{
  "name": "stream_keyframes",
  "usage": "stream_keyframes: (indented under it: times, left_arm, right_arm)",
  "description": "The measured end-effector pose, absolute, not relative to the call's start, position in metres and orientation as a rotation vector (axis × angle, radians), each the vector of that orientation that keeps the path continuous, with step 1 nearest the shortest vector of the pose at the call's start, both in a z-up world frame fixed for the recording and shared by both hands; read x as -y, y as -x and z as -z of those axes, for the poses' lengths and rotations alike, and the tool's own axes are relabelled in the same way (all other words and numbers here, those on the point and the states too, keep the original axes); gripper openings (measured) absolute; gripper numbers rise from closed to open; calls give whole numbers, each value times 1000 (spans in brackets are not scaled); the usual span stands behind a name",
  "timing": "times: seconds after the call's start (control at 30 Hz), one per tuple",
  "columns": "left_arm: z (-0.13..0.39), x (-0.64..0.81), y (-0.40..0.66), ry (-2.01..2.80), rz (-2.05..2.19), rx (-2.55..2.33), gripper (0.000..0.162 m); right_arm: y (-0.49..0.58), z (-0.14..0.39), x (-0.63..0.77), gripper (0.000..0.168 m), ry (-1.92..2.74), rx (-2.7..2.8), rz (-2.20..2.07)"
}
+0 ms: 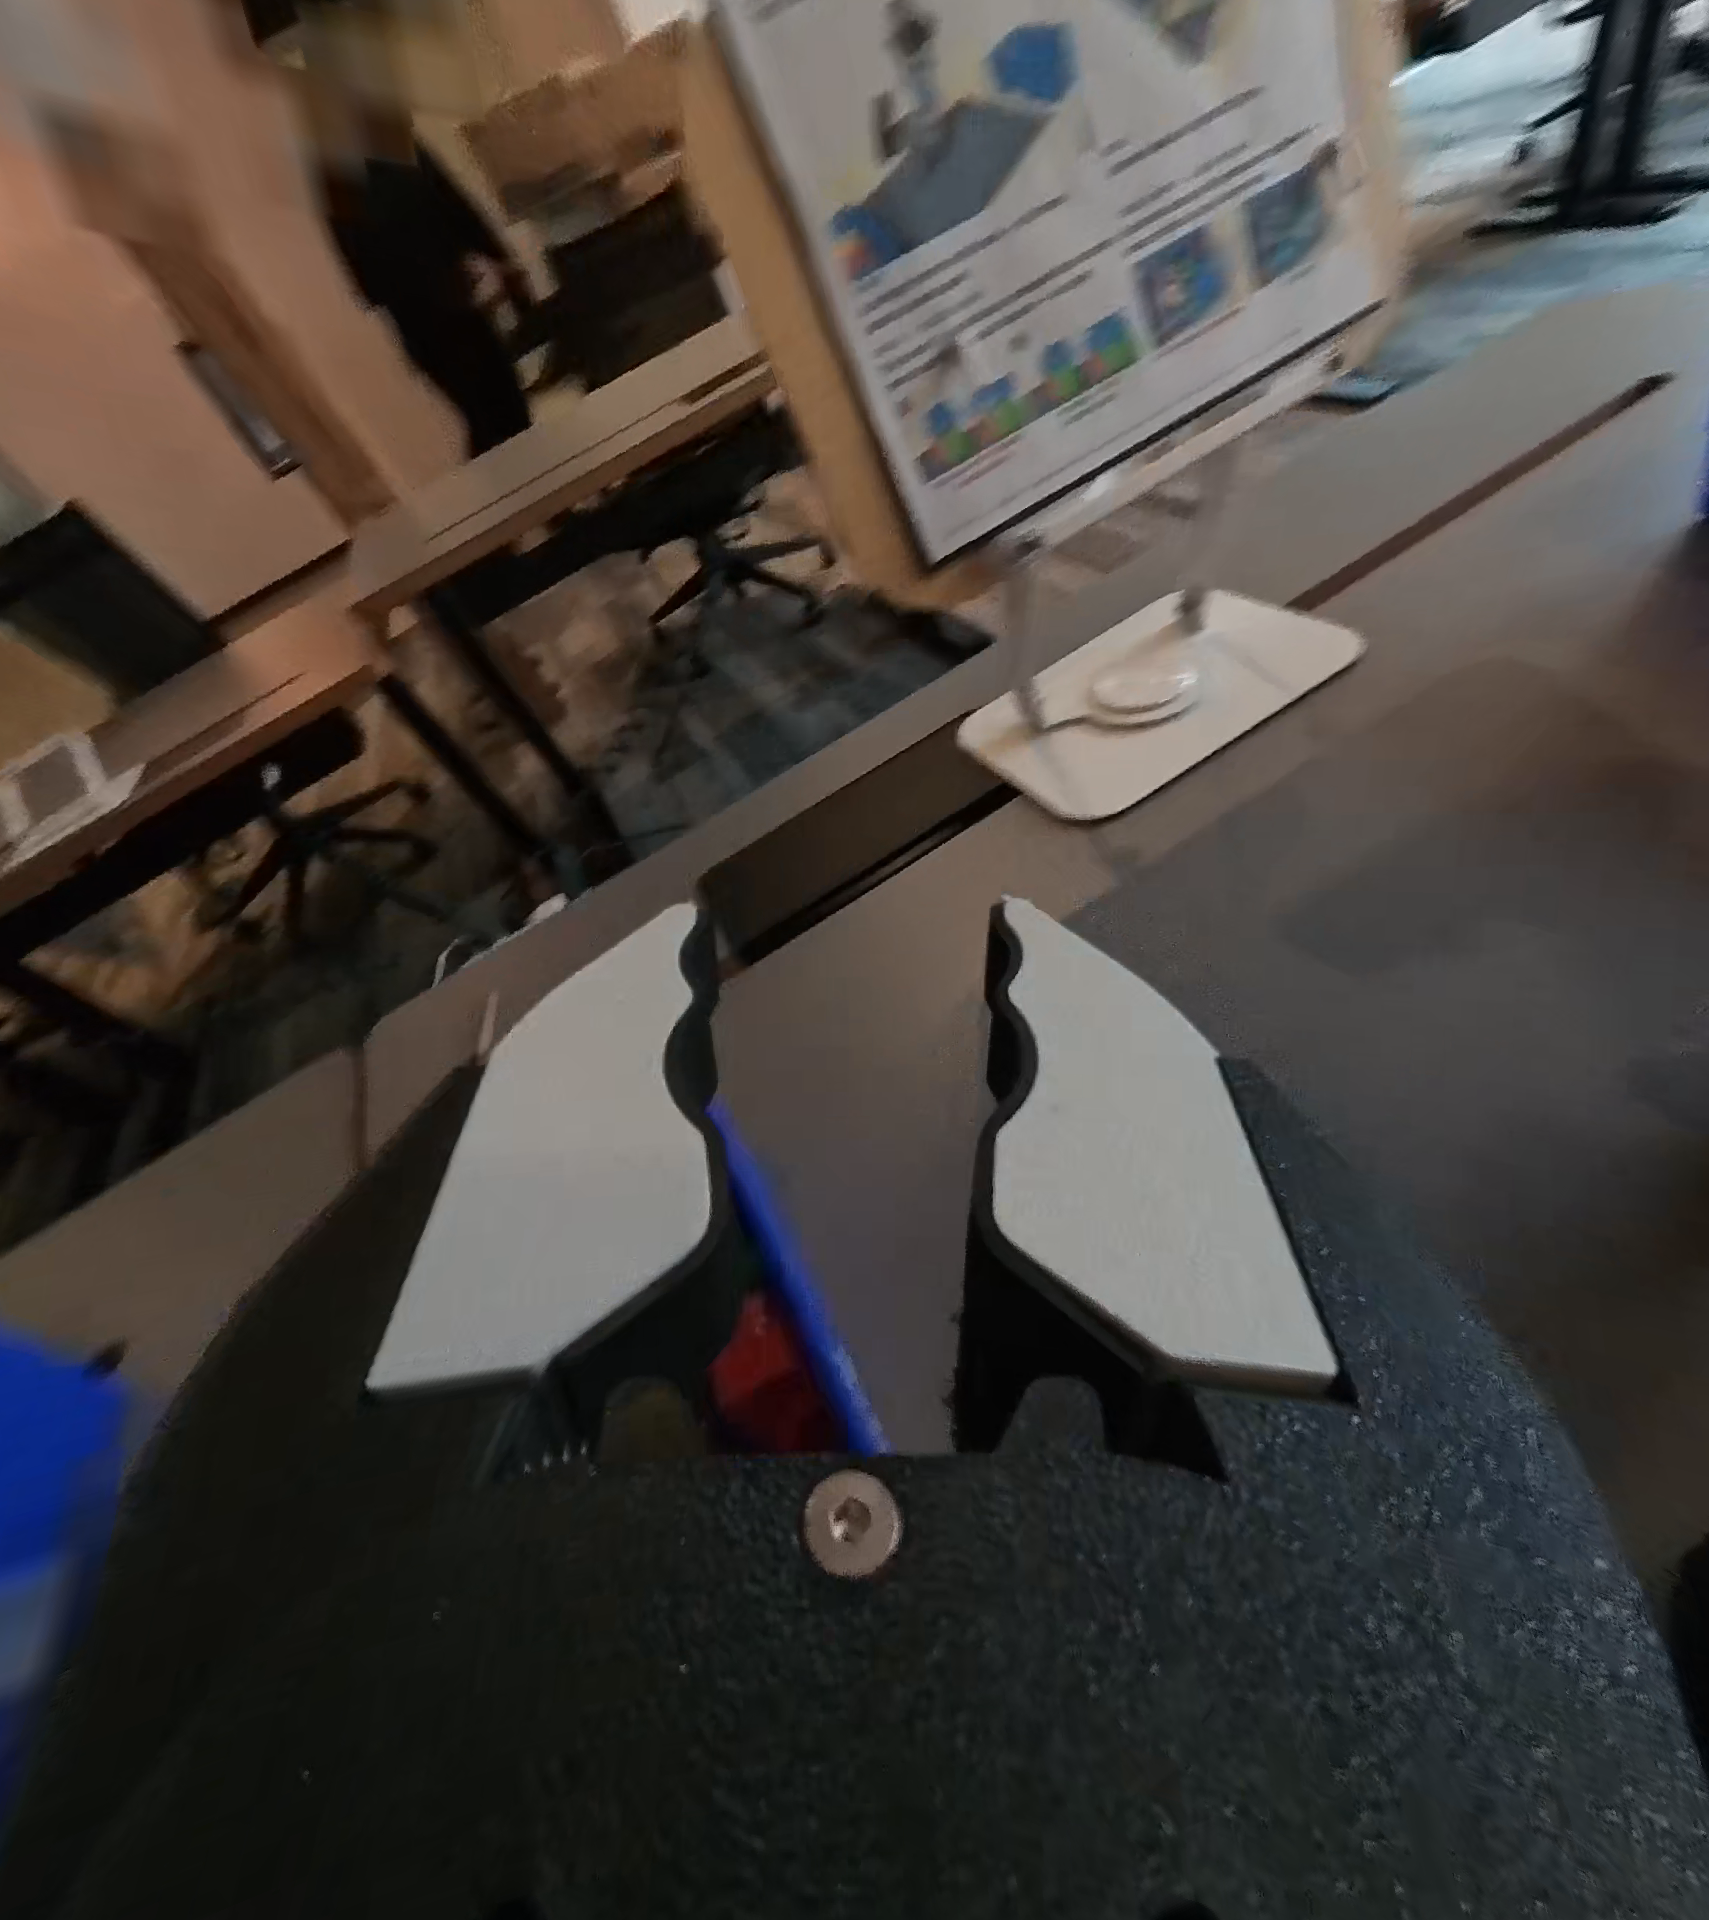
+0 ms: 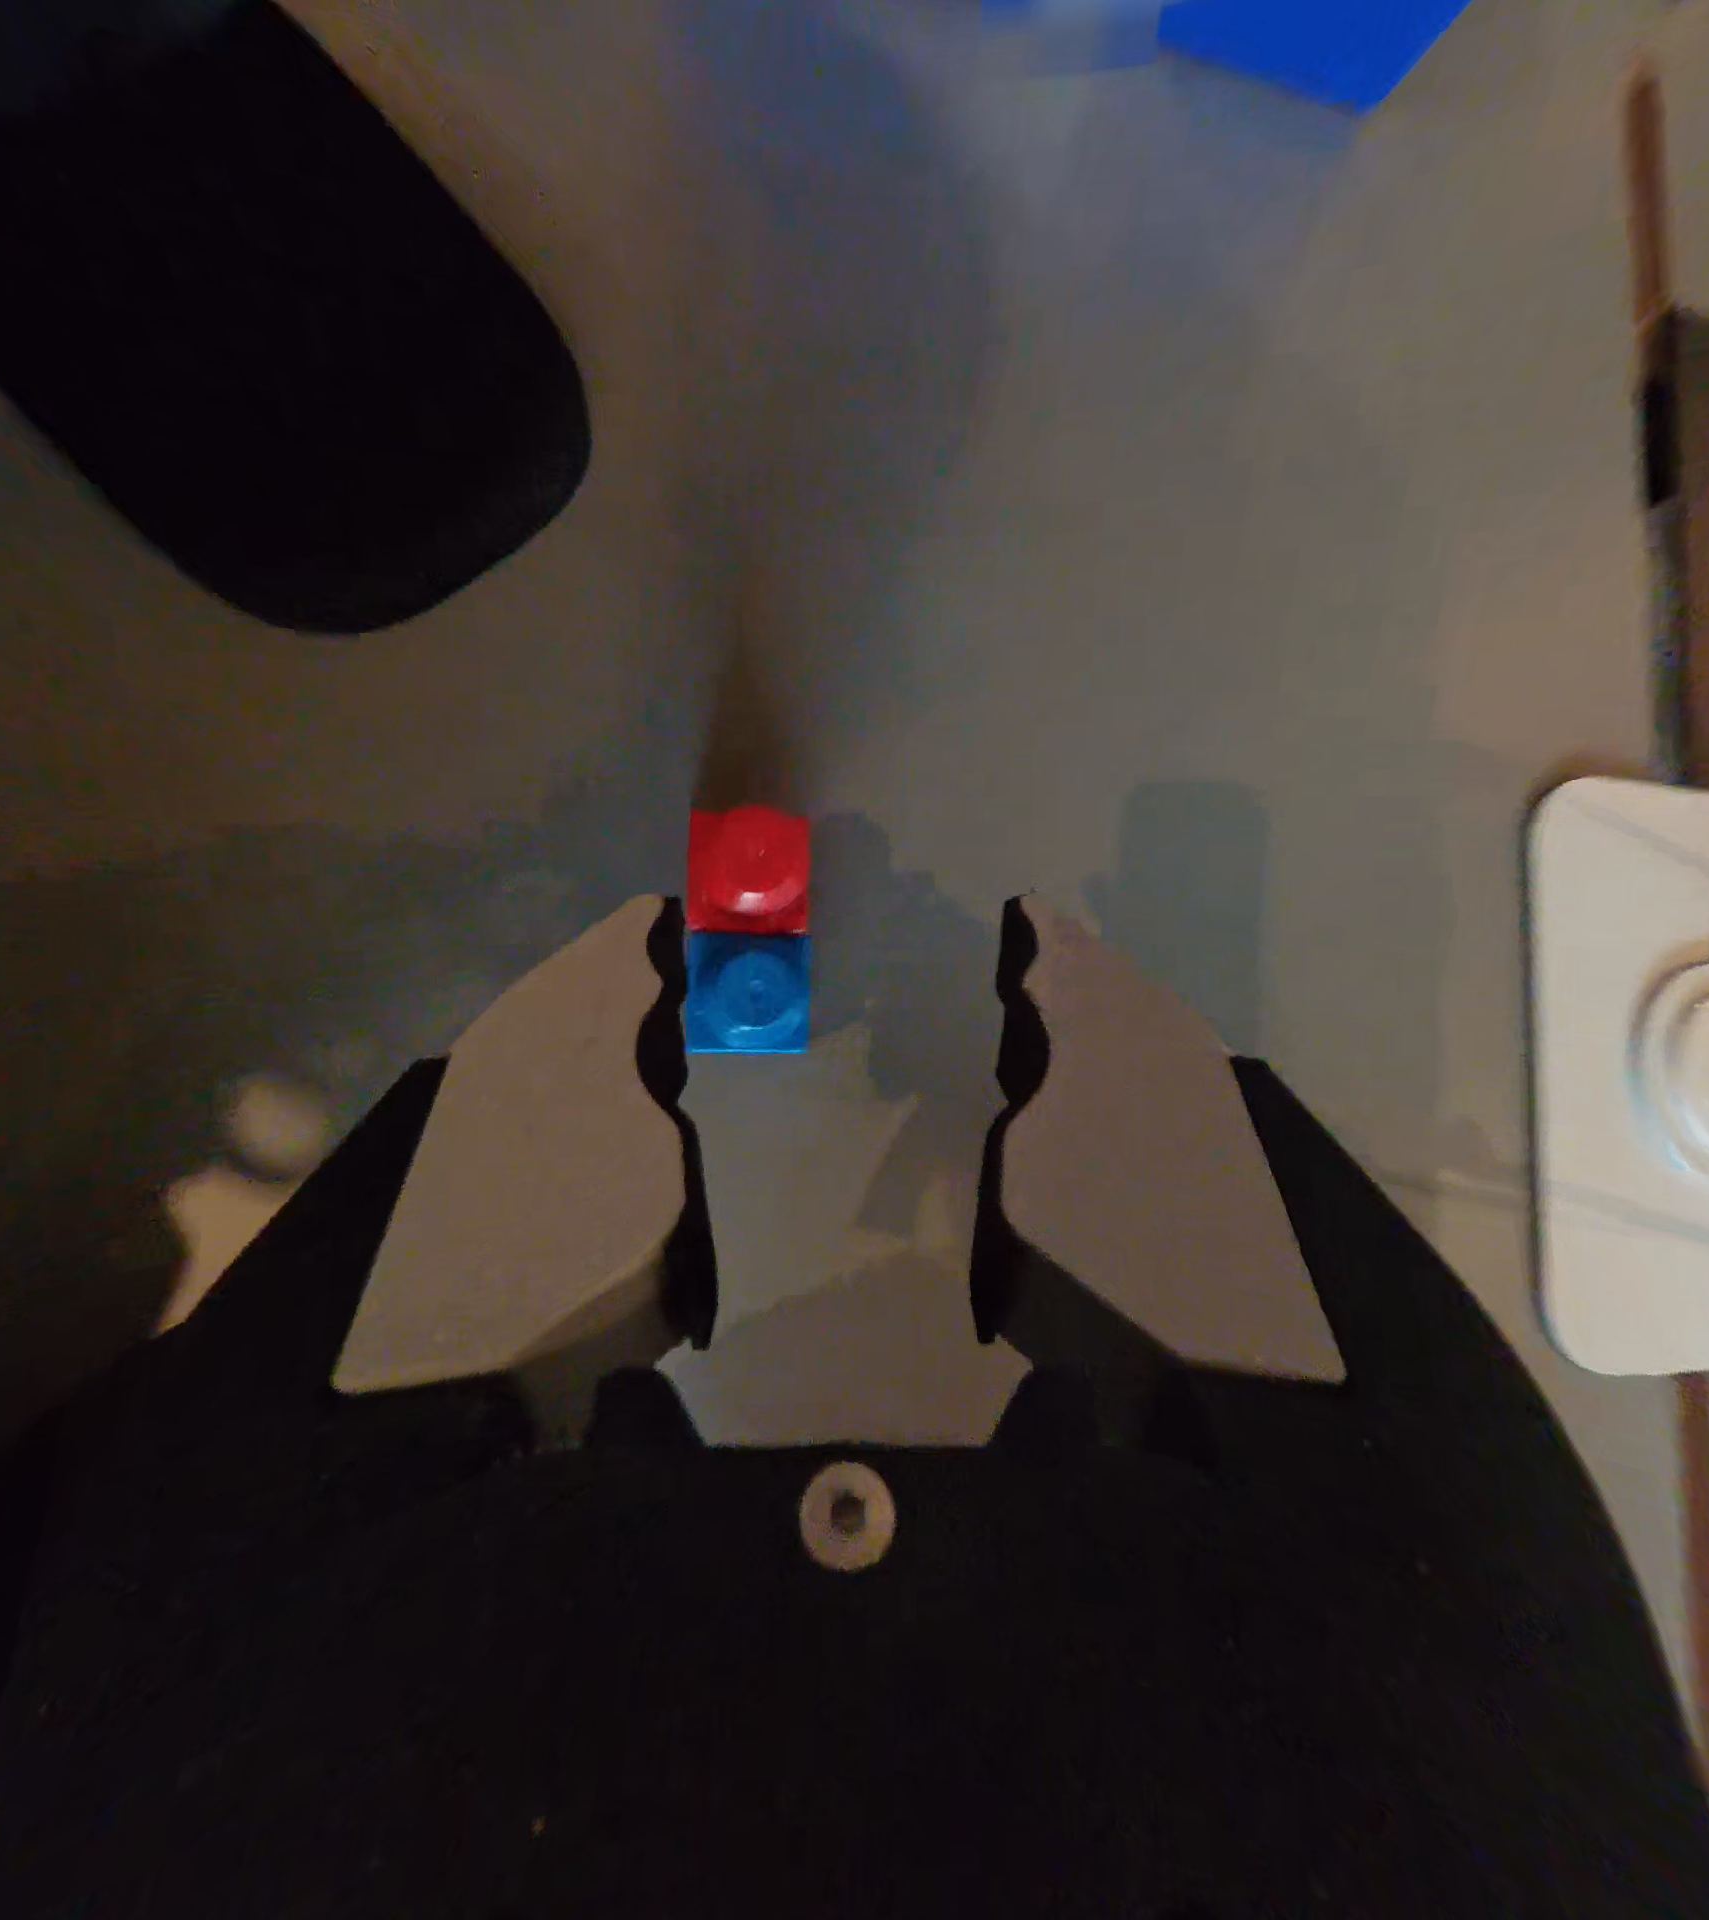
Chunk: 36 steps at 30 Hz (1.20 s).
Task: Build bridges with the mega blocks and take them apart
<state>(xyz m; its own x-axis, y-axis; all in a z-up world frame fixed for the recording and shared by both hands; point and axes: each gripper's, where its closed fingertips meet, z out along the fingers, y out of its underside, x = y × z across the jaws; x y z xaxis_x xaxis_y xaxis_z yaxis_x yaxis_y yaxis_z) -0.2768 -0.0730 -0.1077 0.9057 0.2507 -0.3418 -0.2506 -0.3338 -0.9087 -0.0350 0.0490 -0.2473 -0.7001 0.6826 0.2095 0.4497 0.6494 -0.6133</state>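
The right gripper (image 2: 837,914) hung open above the bench (image 2: 1141,520), a red block (image 2: 748,868) touching a blue block (image 2: 748,994) near its left fingertip. The left gripper (image 1: 845,914) was open too, near the bench's far edge, a white stand base (image 1: 1162,696) beyond it.

Left hand-held gripper (image 1: 845,925) gapes empty above the table (image 1: 1452,935).

Red block (image 2: 748,869), blue block (image 2: 748,994): glossy smooth plastic. Table (image 2: 1141,520): matt, smooth. Left gripper (image 1: 845,920) body: rough speckled black; screw (image 1: 852,1524): metal.
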Motion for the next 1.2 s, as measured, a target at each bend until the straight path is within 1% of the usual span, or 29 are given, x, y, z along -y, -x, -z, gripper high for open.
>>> stream_keyframes:
  times: [0.2, 0.37, 0.5, 0.67, 0.8, 1.0, 1.2]
  left_arm:
    - [115, 140, 322, 1845, -641, 259, 50]
    - [125, 155, 344, 1795, -579, 402, 50]
    - [140, 141, 368, 1716, -427, 552, 50]
    - [202, 126, 409, 1783, -326, 802, 55]
    - [240, 117, 422, 1917, -304, 857, 59]
    - [256, 106, 423, 2067, -370, 811, 59]
    - [277, 107, 432, 2182, -522, 831, 58]
  right_arm:
    - [44, 178, -53, 58, 768, 2341, -617]
    - [51, 144, -54, 58, 771, 2208, -715]
    - [49, 149, -66, 58, 801, 2180, -730]
    - [45, 150, -81, 58, 848, 2141, -732]
    - [44, 144, -78, 57, 824, 2116, -765]
    - [42, 141, -75, 58, 800, 2113, -755]
    - [43, 140, -74, 57, 789, 2108, -760]
